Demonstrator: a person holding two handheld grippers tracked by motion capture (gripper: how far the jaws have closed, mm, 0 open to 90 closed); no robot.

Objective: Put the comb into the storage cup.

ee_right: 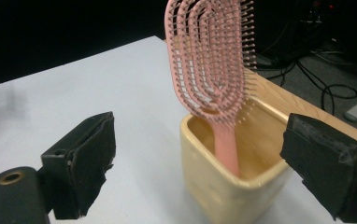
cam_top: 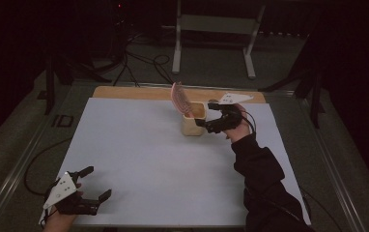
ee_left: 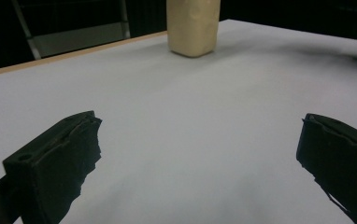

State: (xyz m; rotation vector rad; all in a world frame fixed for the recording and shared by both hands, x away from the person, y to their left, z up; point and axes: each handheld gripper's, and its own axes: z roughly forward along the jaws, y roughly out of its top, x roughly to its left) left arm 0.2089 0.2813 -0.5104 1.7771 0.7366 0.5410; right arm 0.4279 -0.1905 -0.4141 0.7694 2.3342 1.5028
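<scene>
brush [ee_right: 209, 60]: pink, handle down inside cup, head leaning out over the rim toward the table's far edge; touched by no gripper
cup [ee_right: 223, 186]: cream, square, upright on white table [cam_top: 144, 154] near the far edge, just beside right gripper
right gripper [cam_top: 210, 116]: right next to the cup, jaws wide apart, one on each side of the cup in right gripper view, holding nothing
left gripper [cam_top: 98, 183]: near corner of table, well apart from cup, jaws wide, empty, resting low over the table
done: brush looks already dropped in cup and let go
left: probably only pulling right gripper back clear of cup; nothing else loose on table
risk: bumping cup or brush head on the way out could tip it
</scene>
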